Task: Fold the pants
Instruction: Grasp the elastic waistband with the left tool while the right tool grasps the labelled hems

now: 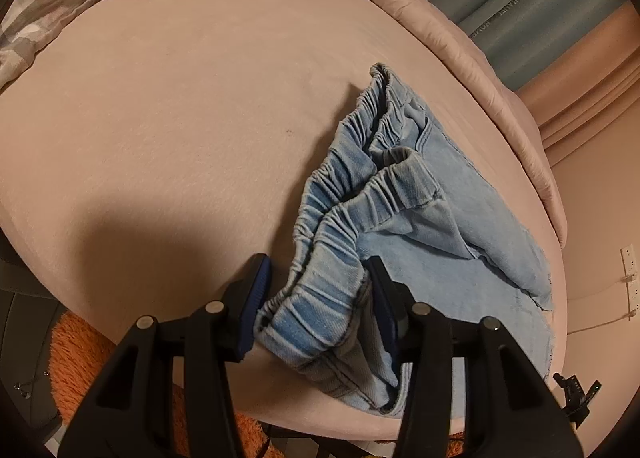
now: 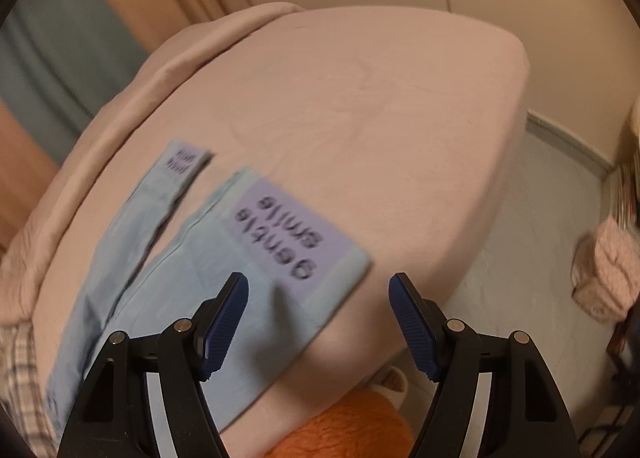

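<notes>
My left gripper (image 1: 316,306) is clamped on the pants' (image 1: 420,217) elastic waistband (image 1: 320,298) at the bed's (image 1: 180,117) near edge. My right gripper (image 2: 318,322) is spread apart, gripping nothing, above the leg cuff (image 2: 296,234) lying flat on the bed.

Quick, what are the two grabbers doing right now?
Left gripper: closed on the pants at the waistband.
Right gripper: open, holding nothing, above a pant-leg cuff.

Dim warm light, fisheye warp, blur
</notes>
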### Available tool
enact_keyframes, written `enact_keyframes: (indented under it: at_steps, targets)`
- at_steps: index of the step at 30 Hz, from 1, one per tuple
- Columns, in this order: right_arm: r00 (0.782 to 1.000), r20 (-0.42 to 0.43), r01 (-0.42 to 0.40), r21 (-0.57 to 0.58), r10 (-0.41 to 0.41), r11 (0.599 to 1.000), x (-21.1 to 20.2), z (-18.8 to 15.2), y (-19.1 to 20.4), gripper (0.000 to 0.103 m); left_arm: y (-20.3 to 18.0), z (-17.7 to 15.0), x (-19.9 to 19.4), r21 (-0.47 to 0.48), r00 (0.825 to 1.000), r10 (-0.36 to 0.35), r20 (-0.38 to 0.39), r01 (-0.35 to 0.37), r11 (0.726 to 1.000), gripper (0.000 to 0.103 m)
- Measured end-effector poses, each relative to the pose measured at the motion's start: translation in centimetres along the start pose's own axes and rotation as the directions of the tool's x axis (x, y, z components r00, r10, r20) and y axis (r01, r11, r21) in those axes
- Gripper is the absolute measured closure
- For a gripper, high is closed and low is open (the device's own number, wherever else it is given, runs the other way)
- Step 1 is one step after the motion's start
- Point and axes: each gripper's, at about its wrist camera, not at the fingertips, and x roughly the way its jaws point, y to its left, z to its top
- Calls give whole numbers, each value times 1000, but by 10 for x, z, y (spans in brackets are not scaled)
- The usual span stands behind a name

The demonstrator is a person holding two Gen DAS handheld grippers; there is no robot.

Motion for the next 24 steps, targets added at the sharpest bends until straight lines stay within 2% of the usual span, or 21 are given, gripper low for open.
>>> enact_keyframes:
  at_steps: [3,5,6,7,8,10,13,15,17,19,21,24]
  targets:
    - [999,-34,-30,37,32,999,16,1,-6,29,-3,-2,-2,-3,1000,0,9,0,1000,65]
    - [997,-54,-44,43,46,998,25,-1,-8,39,-4,-2,-3,-31,1000,-13,14,14,999,70]
    - [999,-47,-25,36,27,999,27,0,-6,43,-3,1,-5,-52,999,-27,19,28,998,74]
    - [999,-33,-3,26,4,1000,27,3,-4,51,0,5,-9,-84,998,-54,26,56,995,76]
    - [1000,-25,12,19,-11,1000,26,7,-1,70,-1,9,-12,-96,997,-68,33,71,993,79]
    - [1000,-28,11,-6,-11,1000,22,21,8,94,-6,15,-23,-89,994,-91,55,96,991,80]
    - [997,34,-67,-63,69,996,-2,36,22,94,-23,11,-36,-5,996,-42,82,42,999,80]
    - [989,100,-104,-91,113,990,-27,41,31,94,-24,4,-31,11,998,-10,63,9,1000,80]
    - [984,128,-108,-102,121,989,-37,41,29,95,-9,-7,-18,-10,999,35,21,-35,999,80]
    - [989,120,-75,-107,88,991,-29,35,23,95,2,-11,-6,-35,999,41,-8,-41,999,79]
    - [999,52,-11,-103,16,995,0,26,11,95,5,-14,-5,-36,1000,25,-3,-25,999,78]
    - [999,0,35,-111,-36,993,26,14,0,95,4,-13,-6,-46,999,30,-24,-31,998,76]
